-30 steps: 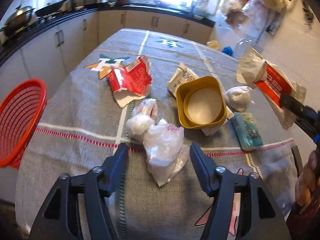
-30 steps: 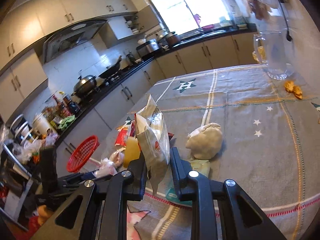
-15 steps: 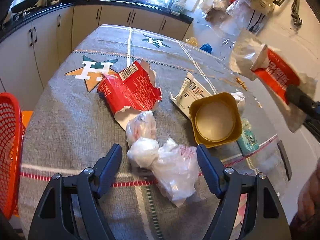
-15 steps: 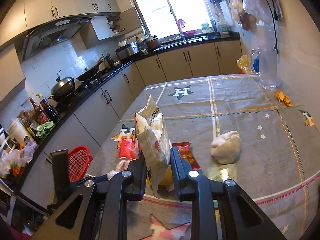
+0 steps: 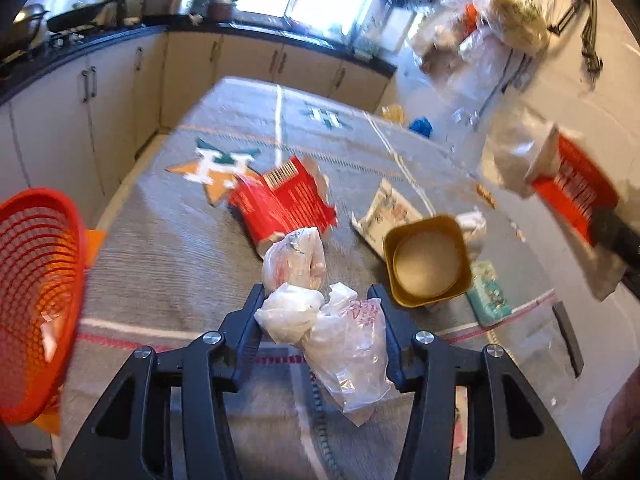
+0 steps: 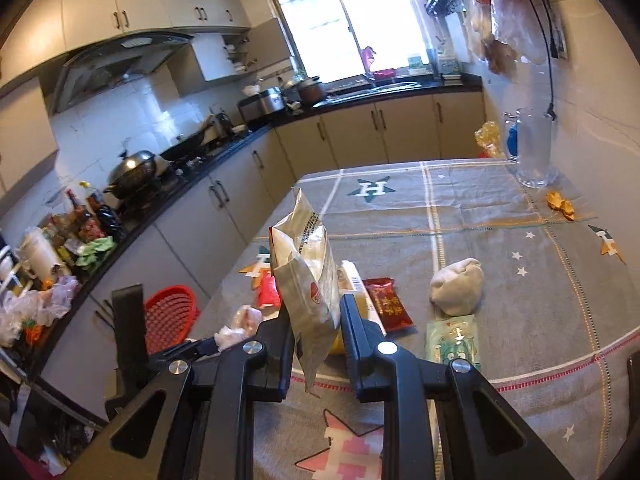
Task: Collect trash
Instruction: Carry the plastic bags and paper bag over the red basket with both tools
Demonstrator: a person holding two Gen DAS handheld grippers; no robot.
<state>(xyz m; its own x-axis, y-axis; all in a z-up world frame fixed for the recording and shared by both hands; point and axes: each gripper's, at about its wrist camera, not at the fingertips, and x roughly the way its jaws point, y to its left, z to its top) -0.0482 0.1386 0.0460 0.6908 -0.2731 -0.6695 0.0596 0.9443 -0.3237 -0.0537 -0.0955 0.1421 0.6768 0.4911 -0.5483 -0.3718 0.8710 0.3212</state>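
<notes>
Currently: left tool (image 5: 318, 300) closing around crumpled plastic bag (image 5: 344, 344) on tabletop (image 5: 168, 248); right tool (image 6: 316, 316) clamping upright snack pouch (image 6: 306, 276).

The tablecloth (image 6: 500, 216) bears star emblems (image 6: 370, 189) lettered "H"; packet print seems illegible.

Daylight pours through the kitchen window (image 6: 352, 28), blown out to white glare in both views. The left wrist view is smeared by motion blur, worst on the hanging bags (image 5: 500, 28) and red basket (image 5: 36, 300). The right wrist view is sharper. Fisheye bending curves the cabinets (image 6: 140, 4), and corners fall black
</notes>
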